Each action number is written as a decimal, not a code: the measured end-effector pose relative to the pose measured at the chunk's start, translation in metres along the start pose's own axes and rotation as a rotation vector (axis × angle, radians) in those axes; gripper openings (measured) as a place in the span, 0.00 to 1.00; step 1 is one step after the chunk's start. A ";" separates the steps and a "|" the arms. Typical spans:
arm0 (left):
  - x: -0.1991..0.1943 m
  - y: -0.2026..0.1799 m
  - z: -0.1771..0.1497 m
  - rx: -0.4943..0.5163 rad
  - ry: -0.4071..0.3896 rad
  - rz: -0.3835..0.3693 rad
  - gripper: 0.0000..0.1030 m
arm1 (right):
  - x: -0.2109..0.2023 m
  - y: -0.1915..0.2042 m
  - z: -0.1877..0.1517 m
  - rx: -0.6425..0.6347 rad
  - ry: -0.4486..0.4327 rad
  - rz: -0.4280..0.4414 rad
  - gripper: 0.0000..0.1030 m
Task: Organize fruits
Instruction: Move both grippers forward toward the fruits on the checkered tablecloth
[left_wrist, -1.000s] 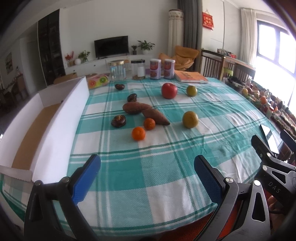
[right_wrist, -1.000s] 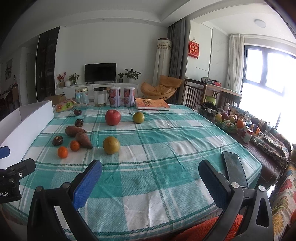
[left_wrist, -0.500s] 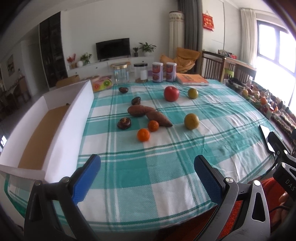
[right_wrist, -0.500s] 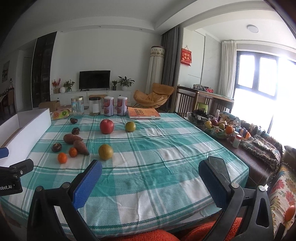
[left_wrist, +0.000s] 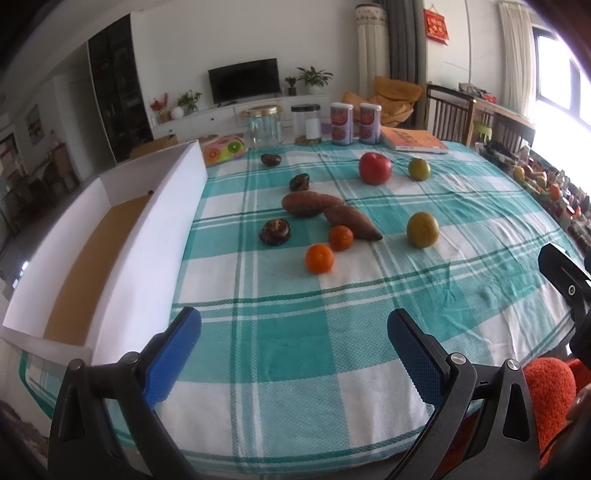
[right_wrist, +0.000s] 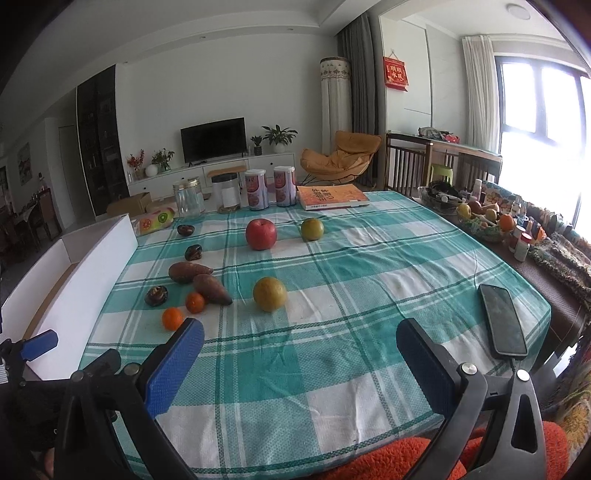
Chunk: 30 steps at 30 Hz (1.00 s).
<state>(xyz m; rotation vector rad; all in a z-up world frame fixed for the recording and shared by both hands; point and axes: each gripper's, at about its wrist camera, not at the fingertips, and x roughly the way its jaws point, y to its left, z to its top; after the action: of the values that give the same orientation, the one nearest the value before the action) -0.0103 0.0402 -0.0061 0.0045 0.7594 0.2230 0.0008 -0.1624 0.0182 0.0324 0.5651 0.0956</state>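
Fruit lies scattered on the green checked tablecloth (left_wrist: 295, 332): a red apple (left_wrist: 375, 168), two yellow-green fruits (left_wrist: 422, 229) (left_wrist: 419, 169), two small oranges (left_wrist: 319, 258) (left_wrist: 340, 237), two sweet potatoes (left_wrist: 312, 204) (left_wrist: 352, 222) and three dark brown fruits (left_wrist: 274, 231). A long white box (left_wrist: 122, 243) with a brown floor lies along the table's left edge. My left gripper (left_wrist: 293, 354) hovers open over the near edge, nothing between its blue pads. My right gripper (right_wrist: 299, 365) is open too, empty, to the right of the left one.
At the far edge stand two glass jars (left_wrist: 263, 127), two cans (left_wrist: 354, 123), a book (left_wrist: 413, 140) and a fruit-print pack (left_wrist: 223, 149). A phone (right_wrist: 503, 319) lies near the table's right edge. A cluttered side table (right_wrist: 517, 229) runs along the right.
Both grippers pulled back and rose about half a second ago, then came forward and lower again over the near table edge. Both stayed open; no fruit has moved.
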 end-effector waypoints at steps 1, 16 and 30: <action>0.005 0.001 0.000 0.000 0.005 0.011 0.99 | 0.009 -0.002 -0.001 0.017 0.022 0.009 1.00; 0.077 -0.005 -0.001 0.012 0.151 0.056 0.99 | 0.135 -0.026 -0.009 0.148 0.298 -0.001 1.00; 0.120 0.000 -0.015 -0.066 0.221 -0.054 1.00 | 0.176 0.002 -0.032 -0.016 0.445 -0.100 1.00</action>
<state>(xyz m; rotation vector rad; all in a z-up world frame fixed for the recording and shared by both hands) 0.0640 0.0634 -0.0992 -0.1050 0.9709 0.1992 0.1316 -0.1429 -0.1030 -0.0338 1.0091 0.0084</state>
